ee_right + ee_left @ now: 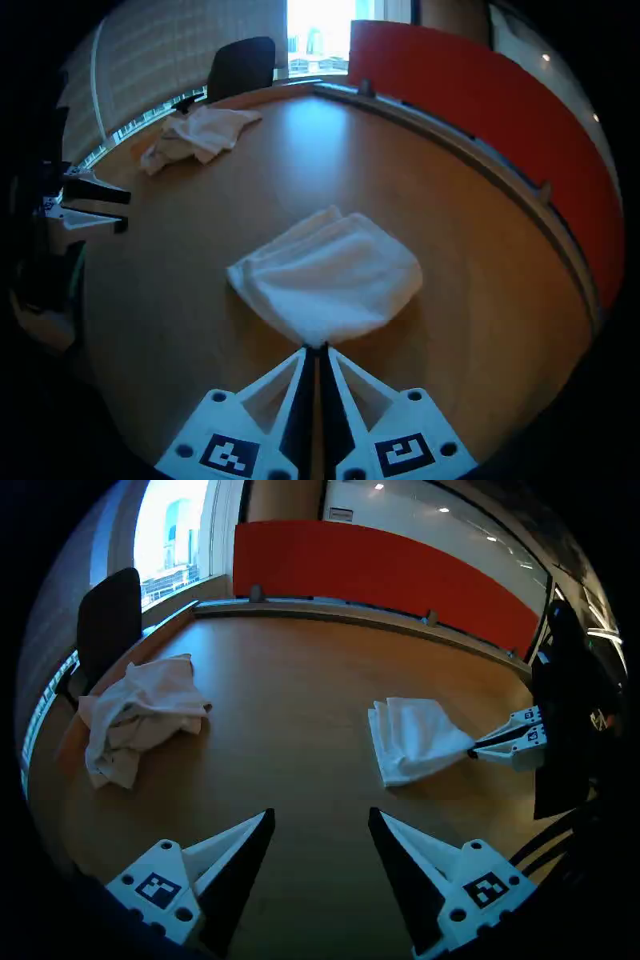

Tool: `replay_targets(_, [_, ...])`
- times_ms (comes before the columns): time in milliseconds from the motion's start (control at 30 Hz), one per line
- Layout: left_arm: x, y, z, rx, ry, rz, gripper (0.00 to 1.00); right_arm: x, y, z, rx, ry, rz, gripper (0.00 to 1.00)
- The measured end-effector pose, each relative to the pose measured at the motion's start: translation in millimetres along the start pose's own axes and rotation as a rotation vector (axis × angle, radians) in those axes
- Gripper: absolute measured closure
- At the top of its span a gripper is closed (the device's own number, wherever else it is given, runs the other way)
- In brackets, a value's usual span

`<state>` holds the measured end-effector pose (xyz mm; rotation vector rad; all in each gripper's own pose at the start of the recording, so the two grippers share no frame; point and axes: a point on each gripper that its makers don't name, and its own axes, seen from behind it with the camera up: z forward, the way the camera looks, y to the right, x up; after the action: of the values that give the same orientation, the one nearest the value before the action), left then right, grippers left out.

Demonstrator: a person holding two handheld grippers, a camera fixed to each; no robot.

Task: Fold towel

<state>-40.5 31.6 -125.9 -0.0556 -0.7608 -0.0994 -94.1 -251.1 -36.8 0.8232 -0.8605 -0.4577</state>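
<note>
while your right gripper (318, 350) is clenched on the near corner of the folded towel (328, 276), both fingers pinching the cloth between their tips, the rest of that towel lies flat on the wooden table (480, 320), spreading away from you toward the far side. in the left gripper view you see the same pinch from the side: the towel sits right of the table's middle, its right corner drawn to a point in the closed fingers. your left gripper (320, 812) is released, its fingers spread wide over bare wood at the near edge, well apart from the towel. a crumpled towel (140, 712) (a loose heap, possibly more than one cloth) lies at the far left of the table, just beside a black chair (108, 628). a red partition (384, 568) runs along the table's far edge.
</note>
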Motion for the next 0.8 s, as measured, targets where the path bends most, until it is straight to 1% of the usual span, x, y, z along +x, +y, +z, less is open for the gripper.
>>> replay_targets(333, [5.4, 0.2, -5.8, -0.004, 0.017, 0.001, 0.14, 61.7, 13.7, -27.2, -0.036, 0.073, -0.054, 0.95])
replay_targets(567, [10.5, 1.0, -10.6, -0.008, 0.031, 0.007, 0.14, 103.5, 19.1, -53.8, -0.061, 0.134, -0.091, 0.95])
replay_targets(667, [13.1, 1.4, -12.4, -0.009, 0.035, 0.012, 0.14, 116.7, 23.1, -65.2, -0.074, 0.15, -0.103, 0.95])
replay_targets(800, [17.0, 2.4, -14.9, -0.013, 0.042, 0.016, 0.14, 126.3, 28.8, -77.9, -0.086, 0.164, -0.106, 0.95])
